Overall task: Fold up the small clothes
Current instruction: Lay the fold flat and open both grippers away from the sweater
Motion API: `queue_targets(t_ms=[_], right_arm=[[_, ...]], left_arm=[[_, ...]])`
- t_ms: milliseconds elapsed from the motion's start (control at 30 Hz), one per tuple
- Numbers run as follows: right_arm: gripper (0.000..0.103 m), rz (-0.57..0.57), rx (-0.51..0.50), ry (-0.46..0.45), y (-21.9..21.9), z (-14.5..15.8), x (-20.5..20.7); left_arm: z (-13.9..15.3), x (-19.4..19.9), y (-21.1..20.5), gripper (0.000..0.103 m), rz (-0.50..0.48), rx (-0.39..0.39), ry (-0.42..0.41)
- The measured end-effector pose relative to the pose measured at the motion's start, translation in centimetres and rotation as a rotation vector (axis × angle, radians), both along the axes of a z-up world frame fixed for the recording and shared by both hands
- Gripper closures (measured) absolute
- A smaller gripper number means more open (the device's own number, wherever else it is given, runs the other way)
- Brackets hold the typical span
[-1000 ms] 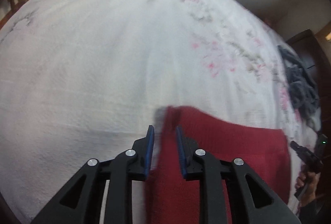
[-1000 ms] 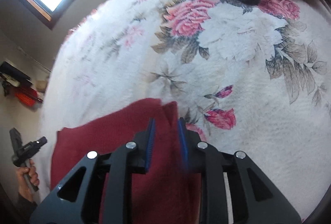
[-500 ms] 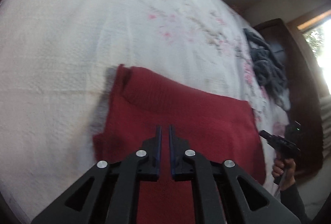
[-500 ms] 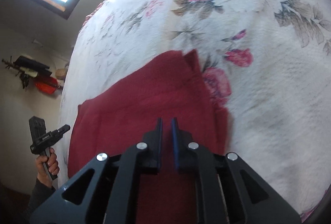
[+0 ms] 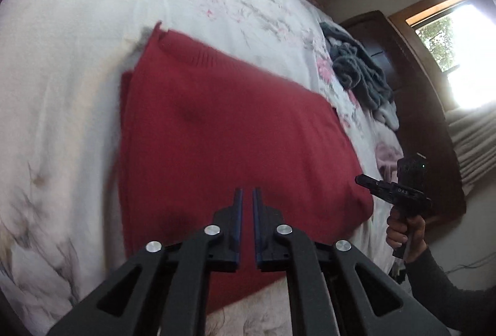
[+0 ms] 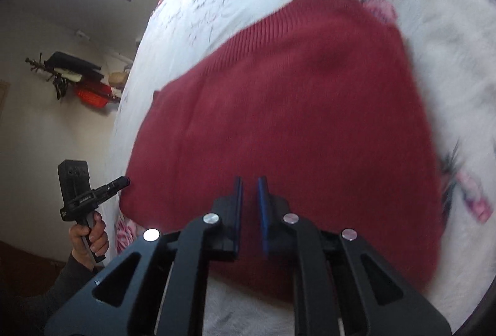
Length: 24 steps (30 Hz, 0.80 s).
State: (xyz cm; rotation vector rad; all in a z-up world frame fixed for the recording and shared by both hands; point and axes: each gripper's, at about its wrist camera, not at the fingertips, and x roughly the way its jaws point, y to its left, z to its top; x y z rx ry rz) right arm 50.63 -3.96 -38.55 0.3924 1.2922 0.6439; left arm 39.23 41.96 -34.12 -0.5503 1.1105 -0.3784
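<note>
A soft red knitted piece of clothing point(image 5: 229, 143) lying flat on a bed, on a white fluffy blanket with pink flowers point(image 5: 77, 72). Folded into a neat block, close to a square. A band of ribbed knit along the far edge, clear in the right wrist view point(image 6: 279, 23). A second red layer peeking out along the left side in the left wrist view, and a small flap sticking out at the far corner. One little dent in the top of the cloth. Near edge close to the near side of the bed.

Left gripper point(image 5: 245, 196) above the near part of the red cloth, its two black fingers with blue pads close together, only a thin slit between them. Nothing held in that slit. Hard to tell whether the tips touch the cloth or just float over it. Seen from the other side too, small and dark, held in a hand point(image 6: 90, 238) just off the left corner of the red cloth.

Right gripper point(image 6: 250, 184) also over the near part of the red cloth, its fingers a narrow gap apart, a bit wider than the left one, with nothing between them. Seen from the left wrist view beside the right corner of the cloth, held by a hand point(image 5: 404, 230) in a dark sleeve.

A heap of dark grey-blue clothes point(image 5: 359, 72) farther off on the blanket, well apart from the red one, near a dark wooden bed frame point(image 5: 412, 106).
</note>
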Motion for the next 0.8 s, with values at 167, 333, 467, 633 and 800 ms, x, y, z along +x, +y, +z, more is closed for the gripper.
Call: queue_targets(t_ms=[167, 333, 467, 633, 800], right_arm=[[0.099, -0.063, -0.038, 0.038, -0.5, -1.3, -0.8], [0.091, -0.044, -0.013, -0.022, -1.8, 2.8, -4.3], [0.103, -0.095, -0.115, 0.067, -4.8, -0.7, -4.9], [0.103, -0.214, -0.040, 0.099, -9.6, -0.5, -5.9], [0.094, -0.226, -0.142, -0.020, -9.2, 3.3, -6.8]], left_arm=[[-0.5, -1.6, 0.8, 0.101, 0.068, -0.040, 0.019], [3.4, -4.6, -3.2, 0.095, -0.073, -0.092, -0.089], [-1.1, -4.1, -4.9, 0.094, -0.080, -0.016, 0.029], [-3.1, -4.9, -3.4, 0.098, 0.006, -0.098, 0.066], [-2.0, -7.7, 0.0, 0.080, 0.087, -0.132, 0.032]])
